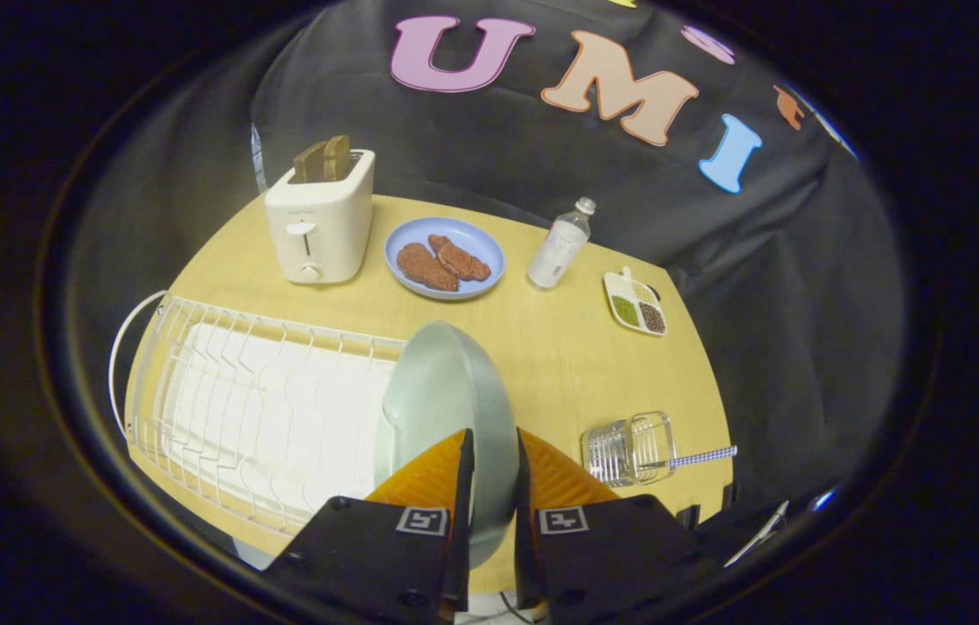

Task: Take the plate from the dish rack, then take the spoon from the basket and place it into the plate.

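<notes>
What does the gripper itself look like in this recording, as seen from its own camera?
The gripper has two wedge-shaped fingers tapering toward their tips, each mounted on a blocky black base. Each base carries a small square black-and-white fiducial marker on top. A thin cable shows beneath them.

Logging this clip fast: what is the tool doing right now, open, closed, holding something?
Tool: closed on the pale green plate, both fingers pressing its rim, plate on edge beside the dish rack.
</notes>
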The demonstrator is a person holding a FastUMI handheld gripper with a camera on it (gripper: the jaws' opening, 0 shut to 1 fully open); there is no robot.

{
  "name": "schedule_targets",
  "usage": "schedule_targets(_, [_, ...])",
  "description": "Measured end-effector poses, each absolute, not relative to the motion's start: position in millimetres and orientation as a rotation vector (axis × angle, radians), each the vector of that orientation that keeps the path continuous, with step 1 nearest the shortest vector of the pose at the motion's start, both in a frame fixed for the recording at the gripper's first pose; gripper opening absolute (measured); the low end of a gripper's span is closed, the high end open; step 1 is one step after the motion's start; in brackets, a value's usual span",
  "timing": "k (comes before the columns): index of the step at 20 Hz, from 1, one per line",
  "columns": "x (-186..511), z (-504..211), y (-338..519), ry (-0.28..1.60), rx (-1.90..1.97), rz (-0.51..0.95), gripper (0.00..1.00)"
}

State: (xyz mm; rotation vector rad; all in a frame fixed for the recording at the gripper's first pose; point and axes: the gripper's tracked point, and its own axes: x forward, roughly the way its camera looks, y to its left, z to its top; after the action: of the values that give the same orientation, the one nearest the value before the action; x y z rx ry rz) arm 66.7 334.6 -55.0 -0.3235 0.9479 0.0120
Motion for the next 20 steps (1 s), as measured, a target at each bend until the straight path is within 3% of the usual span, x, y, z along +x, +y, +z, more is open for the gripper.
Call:
schedule_targets(12, [94, -16, 330, 0.899, -0.208, -0.008, 0.24])
schedule_targets(20, [80, 26, 294, 0.903, 0.079, 0.091, 0.17])
